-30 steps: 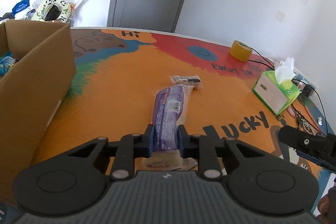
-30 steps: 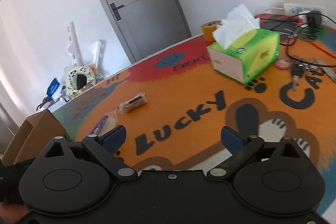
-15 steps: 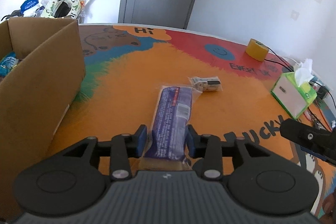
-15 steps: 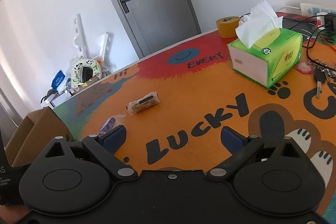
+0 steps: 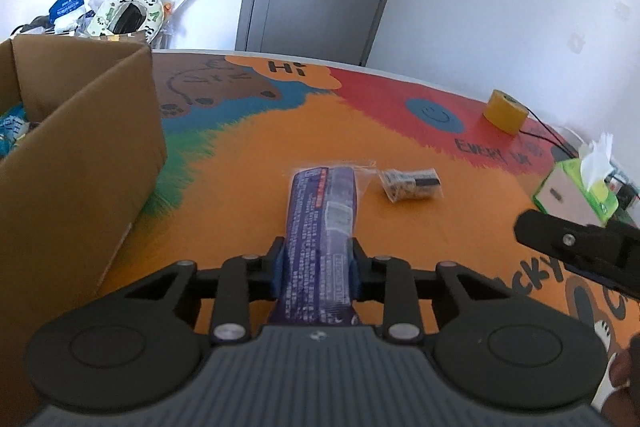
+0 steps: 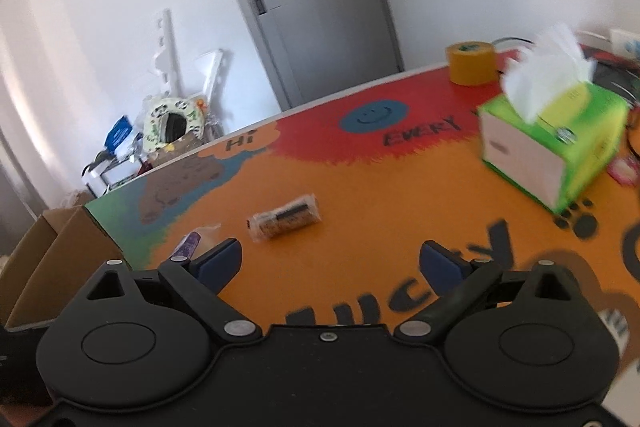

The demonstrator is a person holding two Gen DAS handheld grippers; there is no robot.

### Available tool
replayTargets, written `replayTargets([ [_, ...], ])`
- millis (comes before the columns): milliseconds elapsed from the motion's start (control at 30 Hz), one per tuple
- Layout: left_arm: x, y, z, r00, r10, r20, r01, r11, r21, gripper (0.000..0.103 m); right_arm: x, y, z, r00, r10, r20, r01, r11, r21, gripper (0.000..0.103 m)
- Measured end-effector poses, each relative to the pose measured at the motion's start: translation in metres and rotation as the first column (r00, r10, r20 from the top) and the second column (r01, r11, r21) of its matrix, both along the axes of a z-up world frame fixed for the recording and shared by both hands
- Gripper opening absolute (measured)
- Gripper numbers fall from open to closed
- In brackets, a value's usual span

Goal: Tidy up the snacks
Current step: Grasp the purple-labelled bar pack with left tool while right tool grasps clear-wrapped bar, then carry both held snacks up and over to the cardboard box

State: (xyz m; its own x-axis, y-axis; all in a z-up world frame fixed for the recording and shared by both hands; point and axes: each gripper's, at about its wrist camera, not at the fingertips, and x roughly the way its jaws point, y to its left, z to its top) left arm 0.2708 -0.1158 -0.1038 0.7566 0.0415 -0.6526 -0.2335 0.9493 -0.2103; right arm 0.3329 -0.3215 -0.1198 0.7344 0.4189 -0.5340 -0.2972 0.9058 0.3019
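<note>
The left gripper (image 5: 318,269) is closing on the near end of the purple snack packet (image 5: 322,223), which lies on the colourful table mat (image 5: 248,179) at six o'clock in the left wrist view, its blue pads against the wrapper's sides. The right gripper (image 6: 332,263) stands wide open and empty, with the small clear-wrapped snack (image 6: 286,218) lying ahead at eleven o'clock. Risk: the slippery wrapper, held only at its end, may sag or slip free when carried to the cardboard box (image 5: 80,155) at nine o'clock.
</note>
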Motion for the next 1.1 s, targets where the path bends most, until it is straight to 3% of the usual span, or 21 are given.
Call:
replayTargets([
  [433, 0.004, 0.020, 0.010, 0.997, 0.058, 0.044, -0.059, 0.998, 0.011, 0.029, 0.041, 0.052, -0.004, 0.983, 0.182, 0.018, -0.180, 0.979, -0.095, 0.095],
  [600, 0.005, 0.027, 0.004, 0.995, 0.089, 0.039, -0.089, 0.996, 0.008, 0.029, 0.055, 0.064, -0.011, 0.975, 0.223, 0.001, -0.221, 0.966, -0.136, 0.089],
  [867, 0.007, 0.035, -0.006, 0.994, 0.111, 0.018, -0.111, 0.994, 0.006, 0.029, 0.070, 0.083, -0.021, 0.969, 0.248, 0.001, -0.242, 0.947, -0.213, 0.089],
  [933, 0.006, 0.033, -0.006, 0.994, 0.107, 0.023, -0.108, 0.994, 0.017, 0.029, 0.073, 0.087, -0.026, 0.967, 0.255, -0.004, -0.249, 0.940, -0.232, 0.078],
  [967, 0.006, 0.033, -0.006, 0.994, 0.106, 0.023, -0.107, 0.994, 0.017, 0.029, 0.071, 0.089, -0.026, 0.967, 0.255, 0.021, -0.241, 0.936, -0.256, 0.064],
  [1000, 0.005, 0.033, -0.006, 0.994, 0.104, 0.024, -0.105, 0.994, 0.017, 0.029, 0.067, 0.090, -0.026, 0.966, 0.255, 0.035, -0.235, 0.927, -0.291, 0.057],
  [1100, 0.003, 0.033, -0.007, 0.995, 0.100, 0.029, -0.100, 0.995, 0.016, 0.029, 0.061, 0.081, -0.021, 0.967, 0.256, 0.015, -0.244, 0.937, -0.249, 0.055],
])
